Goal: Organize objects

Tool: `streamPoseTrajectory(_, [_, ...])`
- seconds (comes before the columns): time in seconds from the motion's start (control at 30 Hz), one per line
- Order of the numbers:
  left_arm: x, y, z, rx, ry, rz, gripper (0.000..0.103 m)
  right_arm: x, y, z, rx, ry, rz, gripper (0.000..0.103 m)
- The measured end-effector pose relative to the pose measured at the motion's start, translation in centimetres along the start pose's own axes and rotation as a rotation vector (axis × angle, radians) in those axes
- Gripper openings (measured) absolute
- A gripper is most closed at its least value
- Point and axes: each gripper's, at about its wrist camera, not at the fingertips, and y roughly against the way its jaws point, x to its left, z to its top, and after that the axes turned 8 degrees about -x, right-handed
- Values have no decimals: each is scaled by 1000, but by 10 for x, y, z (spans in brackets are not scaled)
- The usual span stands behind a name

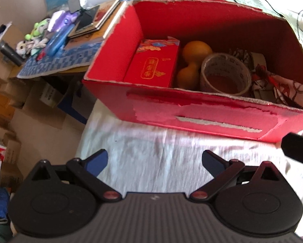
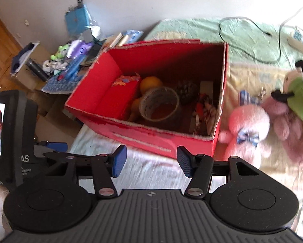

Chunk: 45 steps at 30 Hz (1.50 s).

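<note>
Sitting on the bed: red cardboard box (image 1: 192,109), open at the top, its near wall torn and scuffed, resting on the pale sheet (image 1: 151,158).
Far left, beyond the bed: a side table with a blue patterned cloth (image 1: 56,64), crowded with books, small toys and a blue pen-shaped item; brown cartons (image 1: 40,117) are stacked on the floor below it.
Left gripper (image 1: 154,161): hovers low over the sheet in front of the box, blue-padded fingers (image 1: 96,160) spread wide, nothing between them.
Box contents, left end: a small red packet (image 1: 153,66) with gold print stands against the left wall.
Box contents, next: an orange gourd-shaped thing (image 1: 192,60) lies just beside the packet, touching the tape.
Box contents, middle: a roll of tape (image 1: 225,75) leans on its edge, hole facing up and forward.
Box contents, right end: a red-and-white patterned cloth bundle (image 1: 281,89) sits against the right wall, with a dark patterned thing behind it that is too blurred to tell.
Right gripper (image 2: 151,161): held before the near wall of the box, above the sheet, fingers (image 2: 120,160) parted wide and empty.
Right of the box: a pink plush toy (image 2: 246,125) lies just beside the box's right corner, a blue checked bow on it.
Further right: a green and pink plush toy (image 2: 299,101) lies on the bedcover, touching the pink one.
Back right: a black cable (image 2: 250,38) trails over the green bedcover toward a white power strip (image 2: 299,40).
</note>
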Motion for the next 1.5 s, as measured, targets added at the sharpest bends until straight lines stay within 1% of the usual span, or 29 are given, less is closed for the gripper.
streamPoseTrajectory(0.1, [4,-7,-3,1,-26,-28,100,6,-3,-7,12,-23,-25,59])
streamPoseTrajectory(0.2, [6,-16,-8,24,-38,-61,100,11,-8,-16,17,-68,-55,59])
streamPoseTrajectory(0.4, [1,-30,-24,73,-91,-128,100,6,-22,-34,20,-217,-172,59])
streamPoseTrajectory(0.5, [3,-35,-26,86,-103,-135,100,4,-25,-43,20,-270,-227,59])
streamPoseTrajectory(0.6, [9,-37,-24,81,-99,-137,100,4,-25,-48,24,-296,-261,59])
streamPoseTrajectory(0.8, [10,-30,-25,41,-122,-130,100,10,-19,-51,3,-290,-291,59])
streamPoseTrajectory(0.97, [20,-22,-18,-5,-105,-119,100,16,-15,-45,-13,-278,-292,58])
streamPoseTrajectory(1.1, [23,-13,-11,-47,-93,-119,99,24,-11,-35,-31,-235,-283,58])
streamPoseTrajectory(1.3, [26,15,-2,-144,-85,-130,99,36,1,-19,-60,-169,-235,58])
streamPoseTrajectory(1.4, [28,25,8,-185,-80,-124,99,41,5,-10,-84,-145,-226,53])
streamPoseTrajectory(1.5, [31,32,20,-212,-72,-137,100,43,10,-2,-113,-143,-216,51])
